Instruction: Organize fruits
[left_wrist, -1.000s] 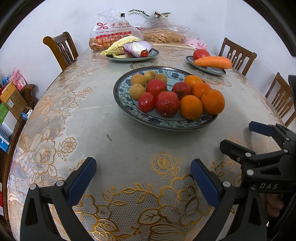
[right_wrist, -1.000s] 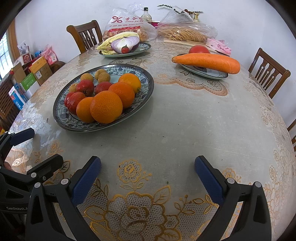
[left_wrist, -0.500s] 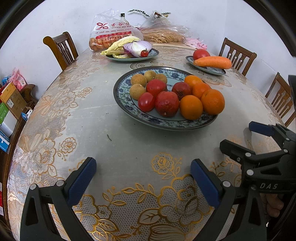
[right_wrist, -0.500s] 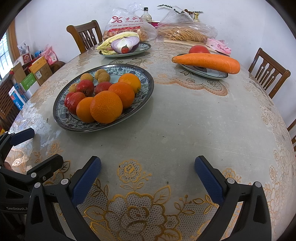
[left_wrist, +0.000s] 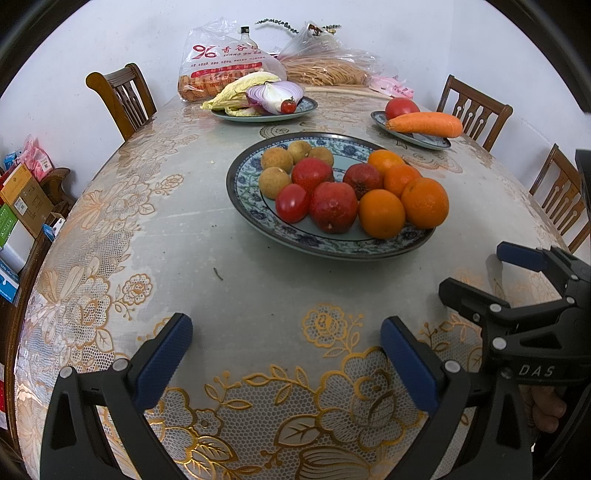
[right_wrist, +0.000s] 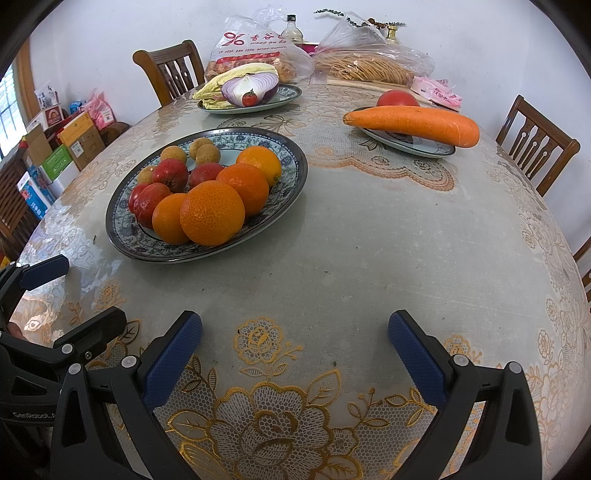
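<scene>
Fruits (left_wrist: 354, 192) piled on patterned plate (left_wrist: 258, 212), my L gripper (left_wrist: 286, 356) & R gripper (right_wrist: 295, 349) jaws wide, empty, over surface (right_wrist: 369, 240)

A home dining room: round table under a gold-flowered lace cloth (left_wrist: 155, 236), carved brown wooden chairs (left_wrist: 122, 98) at its edges, plastic bags of dried noodles (right_wrist: 369, 66) at the far edge, stacked cardboard boxes (right_wrist: 74, 142) beside.
</scene>
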